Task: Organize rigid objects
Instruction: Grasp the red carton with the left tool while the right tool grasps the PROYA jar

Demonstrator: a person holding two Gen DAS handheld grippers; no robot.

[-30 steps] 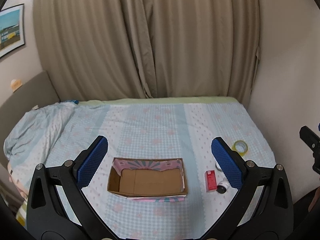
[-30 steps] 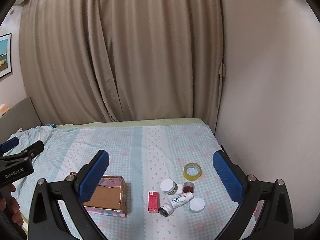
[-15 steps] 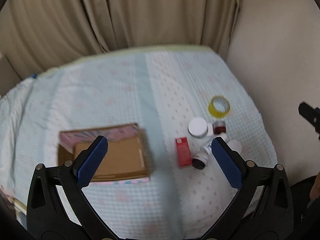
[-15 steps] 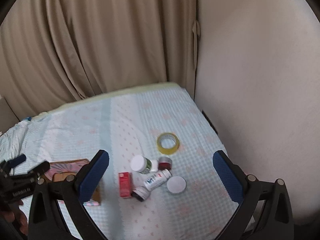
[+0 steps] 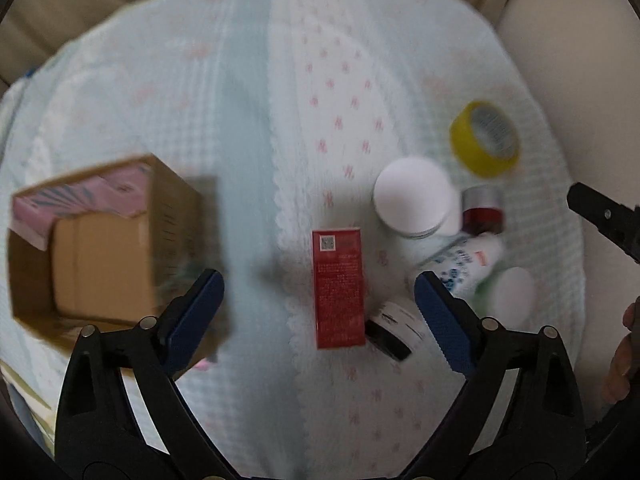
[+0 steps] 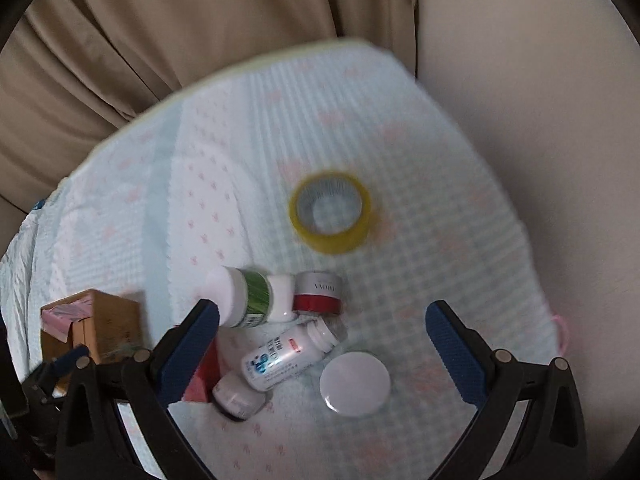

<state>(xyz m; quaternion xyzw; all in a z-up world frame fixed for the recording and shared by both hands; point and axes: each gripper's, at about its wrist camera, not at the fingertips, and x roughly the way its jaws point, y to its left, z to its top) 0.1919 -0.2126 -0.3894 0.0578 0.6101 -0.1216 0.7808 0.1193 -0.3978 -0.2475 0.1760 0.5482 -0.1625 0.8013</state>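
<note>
A textured pale-blue cloth bedspread (image 5: 248, 92) carries a matt brown cardboard box (image 5: 100, 248) at the left of the left wrist view. The flat red carton (image 5: 339, 288) looks like smooth printed paperboard. Upper right, the yellow tape roll (image 6: 331, 212) appears glossy plastic.

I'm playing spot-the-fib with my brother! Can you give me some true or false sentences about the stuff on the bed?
1. The red box lies flat on the bedsheet. True.
2. The yellow tape roll is inside the cardboard box. False: it lies on the sheet, far from it.
3. The left gripper is squeezing the red box. False: its fingers stand apart, holding nothing.
4. The white bottle with blue print lies on its side. True.
5. The cardboard box is full of bottles. False: none show inside.
</note>
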